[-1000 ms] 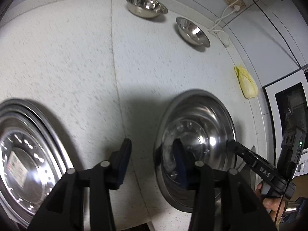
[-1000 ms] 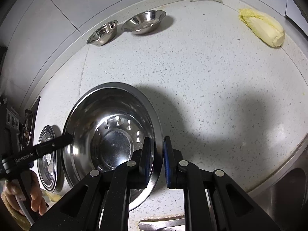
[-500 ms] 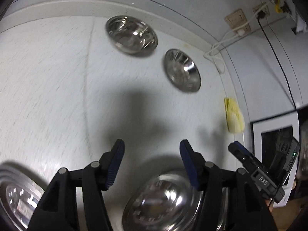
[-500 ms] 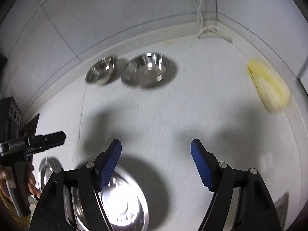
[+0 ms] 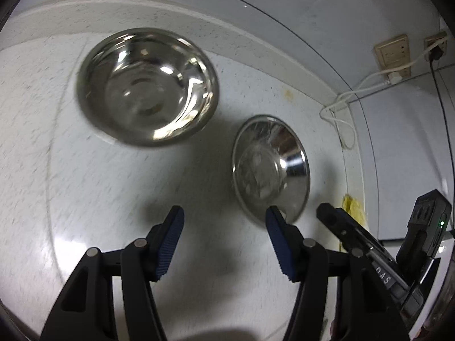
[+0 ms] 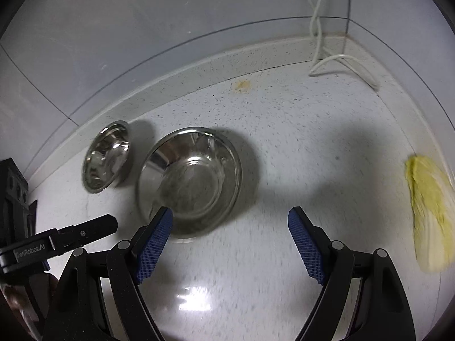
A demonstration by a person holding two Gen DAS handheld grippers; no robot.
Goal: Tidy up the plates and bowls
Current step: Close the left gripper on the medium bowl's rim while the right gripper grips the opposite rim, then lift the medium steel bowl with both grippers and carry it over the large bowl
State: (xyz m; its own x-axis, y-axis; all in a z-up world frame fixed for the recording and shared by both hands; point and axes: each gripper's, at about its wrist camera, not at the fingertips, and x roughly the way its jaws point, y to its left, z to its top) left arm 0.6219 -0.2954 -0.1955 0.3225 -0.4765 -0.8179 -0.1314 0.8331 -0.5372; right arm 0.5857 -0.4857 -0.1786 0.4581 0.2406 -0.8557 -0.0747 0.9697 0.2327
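Two steel bowls sit side by side on the speckled surface (image 6: 298, 153), near the back wall: a small bowl (image 5: 146, 85) and a wider bowl (image 5: 270, 167) just beside it, apart. The left gripper (image 5: 224, 241) hangs above the surface in front of them, jaws spread wide and empty. The right gripper (image 6: 230, 241) is also wide open, holding nothing, its left blue pad at the wider bowl's near rim. A cabbage (image 6: 432, 213) lies off to the right.

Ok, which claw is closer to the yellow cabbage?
Right. The right claw hangs open with the cabbage lying off to its right side. The left claw is farther left, with the right claw between it and the cabbage.
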